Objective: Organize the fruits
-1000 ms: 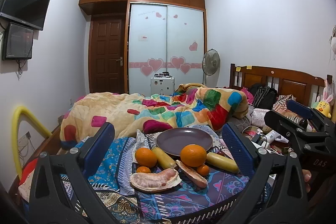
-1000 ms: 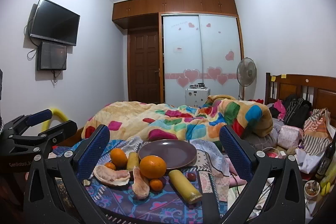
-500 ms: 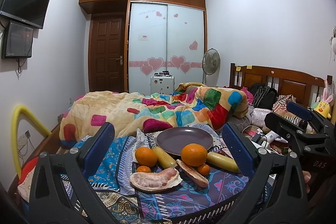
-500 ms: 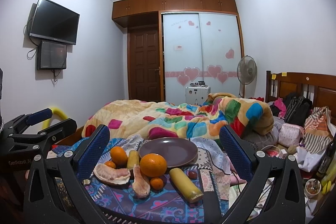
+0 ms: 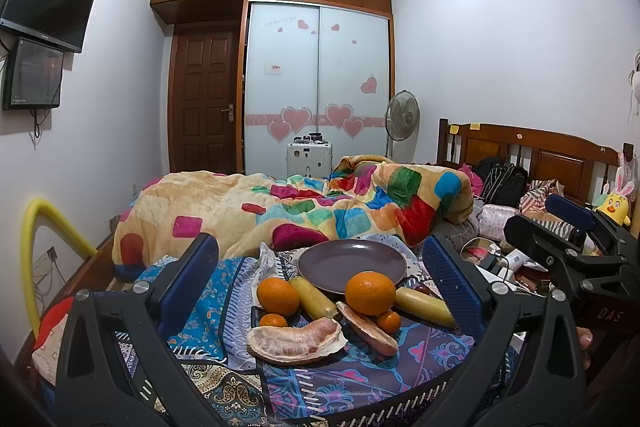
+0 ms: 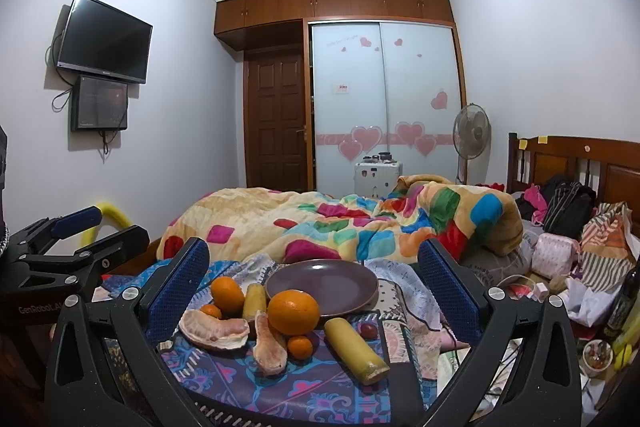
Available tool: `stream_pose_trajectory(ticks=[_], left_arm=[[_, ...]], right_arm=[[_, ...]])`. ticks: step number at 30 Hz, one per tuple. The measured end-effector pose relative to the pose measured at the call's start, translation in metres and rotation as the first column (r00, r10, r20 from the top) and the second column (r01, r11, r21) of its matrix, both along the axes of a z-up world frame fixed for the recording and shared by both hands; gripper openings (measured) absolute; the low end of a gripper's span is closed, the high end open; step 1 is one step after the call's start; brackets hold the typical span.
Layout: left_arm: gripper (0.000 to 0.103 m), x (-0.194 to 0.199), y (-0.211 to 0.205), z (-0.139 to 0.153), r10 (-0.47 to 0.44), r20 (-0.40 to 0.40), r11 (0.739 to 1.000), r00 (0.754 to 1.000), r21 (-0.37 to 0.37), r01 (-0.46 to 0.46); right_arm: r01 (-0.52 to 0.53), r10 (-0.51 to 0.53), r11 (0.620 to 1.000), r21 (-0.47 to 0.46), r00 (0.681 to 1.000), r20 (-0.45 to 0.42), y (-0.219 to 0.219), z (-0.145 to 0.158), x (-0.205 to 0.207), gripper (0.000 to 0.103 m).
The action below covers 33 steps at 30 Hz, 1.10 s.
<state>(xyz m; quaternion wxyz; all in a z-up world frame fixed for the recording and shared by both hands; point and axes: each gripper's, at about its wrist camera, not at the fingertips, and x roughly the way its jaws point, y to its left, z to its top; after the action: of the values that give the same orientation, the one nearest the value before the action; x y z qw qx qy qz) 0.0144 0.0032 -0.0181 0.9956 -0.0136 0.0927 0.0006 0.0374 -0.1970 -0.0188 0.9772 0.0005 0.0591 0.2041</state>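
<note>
- Left gripper (image 5: 320, 269): spread wide, grasping nothing, raised above the near edge of the patterned cloth (image 5: 352, 375), all the fruit ahead between its two blue pads (image 5: 188, 281).
- Right gripper (image 6: 314, 269): likewise spread wide and empty, facing the same fruit; seen from the left wrist at far right (image 5: 568, 247), well apart from the fruit.
- One purple plate (image 5: 352, 263), bare, farthest ahead of both grippers.
- Two big oranges: one (image 5: 370, 293) touching the plate's near rim, one (image 5: 278, 296) left of it, just beside the plate.
- Two small oranges: one (image 5: 273, 320) under the left big orange, one (image 5: 389, 321) under the right big orange.
- Two yellow fruits, long and blunt, kind unclear: one (image 5: 313, 297) between the big oranges, one (image 5: 425, 307) right of them, nearest the right pad of the left gripper.
- Two peeled pomelo pieces: a large one (image 5: 296, 341) closest to the left gripper, a narrower one (image 5: 368, 327) just right of it, under the big orange.
- One small dark red fruit (image 6: 368, 330) right of the yellow one in the right wrist view.
- One bright quilt (image 5: 280, 211) on the bed beyond the plate.
</note>
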Motion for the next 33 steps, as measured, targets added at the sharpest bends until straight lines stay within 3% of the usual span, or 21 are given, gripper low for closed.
stream_pose_trajectory(ticks=[33], left_arm=[[0.103,0.0057,-0.0007,-0.0079,0.001,-0.011,1.0,1.0,-0.002,-0.001]], right_arm=[[-0.004,0.004,1.0,-0.001,1.0,-0.012,0.0065,-0.0009,0.0018,0.103]])
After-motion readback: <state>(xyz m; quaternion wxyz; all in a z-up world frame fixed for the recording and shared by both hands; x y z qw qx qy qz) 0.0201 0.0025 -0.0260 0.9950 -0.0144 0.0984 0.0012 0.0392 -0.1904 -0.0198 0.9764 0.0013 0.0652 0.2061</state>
